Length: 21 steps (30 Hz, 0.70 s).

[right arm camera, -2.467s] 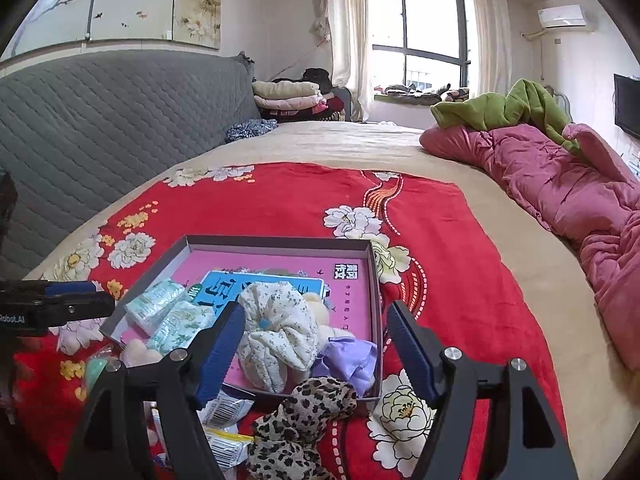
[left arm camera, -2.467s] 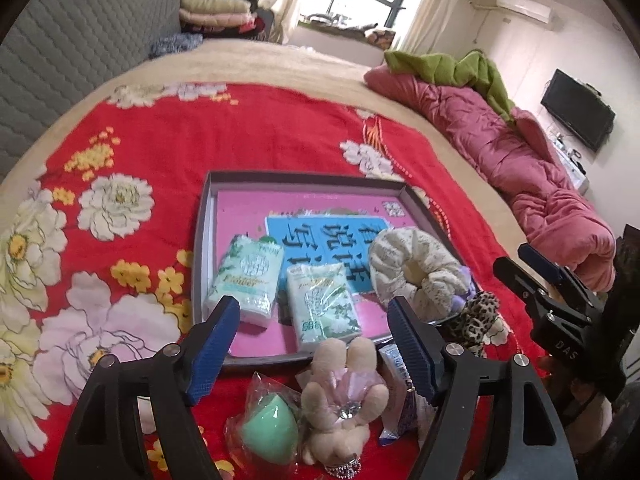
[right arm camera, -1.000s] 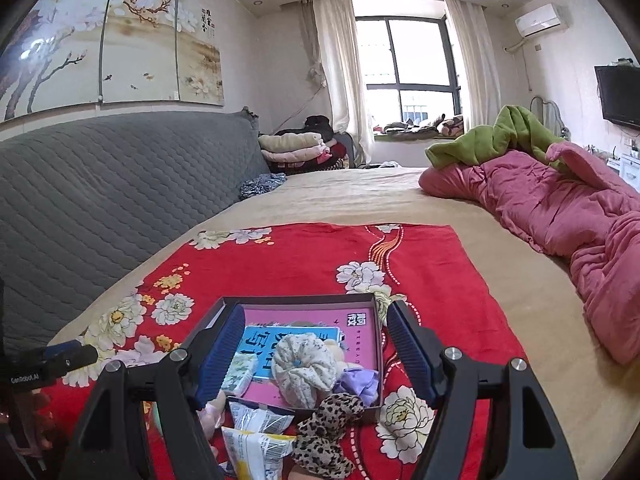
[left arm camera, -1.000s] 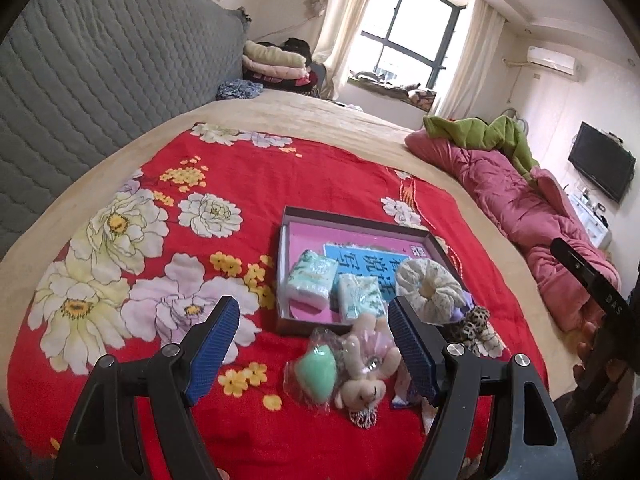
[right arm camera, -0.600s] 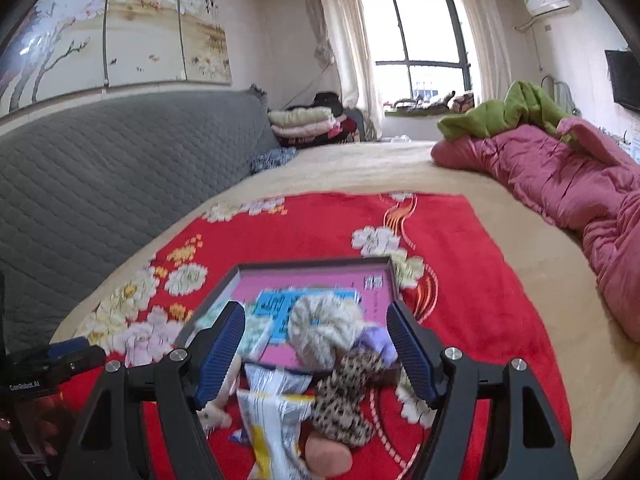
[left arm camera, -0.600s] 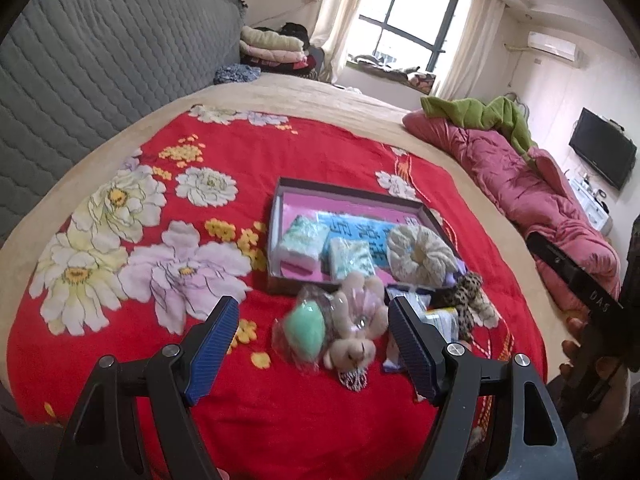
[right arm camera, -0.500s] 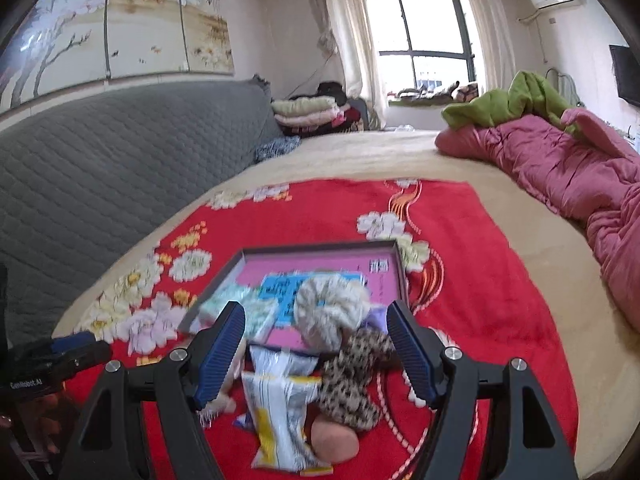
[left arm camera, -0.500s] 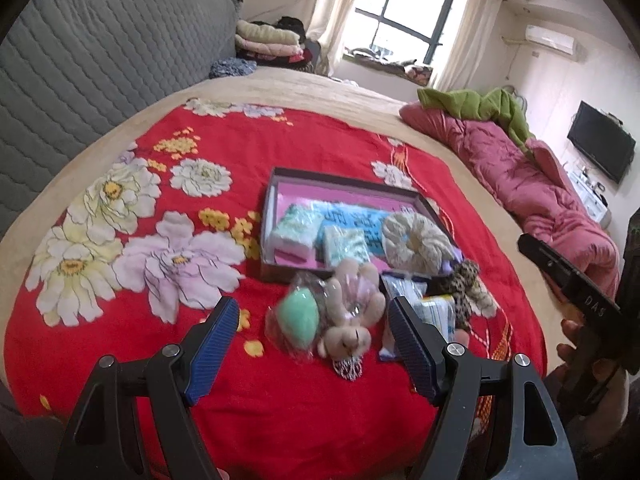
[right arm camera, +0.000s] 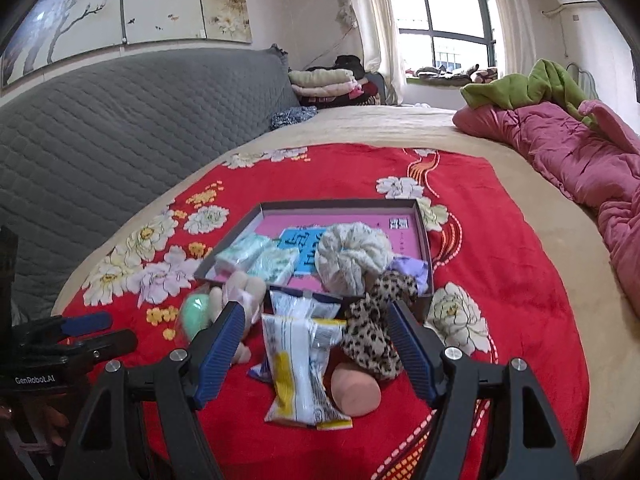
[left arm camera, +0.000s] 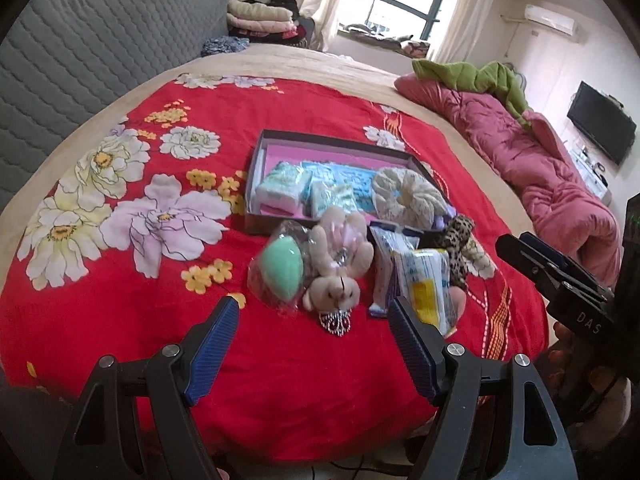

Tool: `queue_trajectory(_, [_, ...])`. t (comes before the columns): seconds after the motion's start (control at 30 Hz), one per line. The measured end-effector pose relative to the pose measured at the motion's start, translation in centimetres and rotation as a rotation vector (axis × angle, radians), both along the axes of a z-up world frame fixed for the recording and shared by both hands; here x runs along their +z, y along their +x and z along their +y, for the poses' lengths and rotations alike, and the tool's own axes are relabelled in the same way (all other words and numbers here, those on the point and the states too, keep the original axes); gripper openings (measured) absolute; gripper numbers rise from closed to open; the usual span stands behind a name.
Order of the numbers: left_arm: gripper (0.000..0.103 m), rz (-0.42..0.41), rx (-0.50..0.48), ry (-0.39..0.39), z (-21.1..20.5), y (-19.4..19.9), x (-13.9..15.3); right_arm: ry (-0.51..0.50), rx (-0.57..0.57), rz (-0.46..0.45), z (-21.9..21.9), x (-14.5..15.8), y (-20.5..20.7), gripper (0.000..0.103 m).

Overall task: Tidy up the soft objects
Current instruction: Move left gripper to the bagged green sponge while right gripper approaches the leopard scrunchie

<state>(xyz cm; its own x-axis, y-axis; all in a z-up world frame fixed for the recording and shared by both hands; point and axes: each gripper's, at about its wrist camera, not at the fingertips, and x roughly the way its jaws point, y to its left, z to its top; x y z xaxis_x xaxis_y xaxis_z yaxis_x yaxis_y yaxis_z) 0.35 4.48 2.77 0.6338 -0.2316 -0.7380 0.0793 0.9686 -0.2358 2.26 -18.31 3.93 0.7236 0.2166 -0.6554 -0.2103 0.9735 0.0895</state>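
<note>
Box (left arm camera: 256,168) holding two tissue packs (left arm camera: 284,188), one cream scrunchie (left arm camera: 408,196)

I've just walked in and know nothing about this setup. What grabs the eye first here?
The bright red flowered blanket covering the bed, with a shallow pink-lined box in its middle holding tissue packs and a cream scrunchie. In front of the box lies a small heap: a plush bunny, a mint-green sponge in a bag and a leopard-print scrunchie. Two black grippers with blue pads, left and right, hover open over it.

Bedroom w/ bed (right arm camera: 400,128), window (right arm camera: 444,20)
</note>
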Motion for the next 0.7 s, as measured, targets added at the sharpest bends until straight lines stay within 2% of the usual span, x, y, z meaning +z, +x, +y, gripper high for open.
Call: queue_trajectory(0.7, [0.078, 0.104, -0.025, -0.004, -0.6, 0.7, -3.5, -0.017, -0.061, 0.078, -2.7, -2.4, 0.0, 0.073])
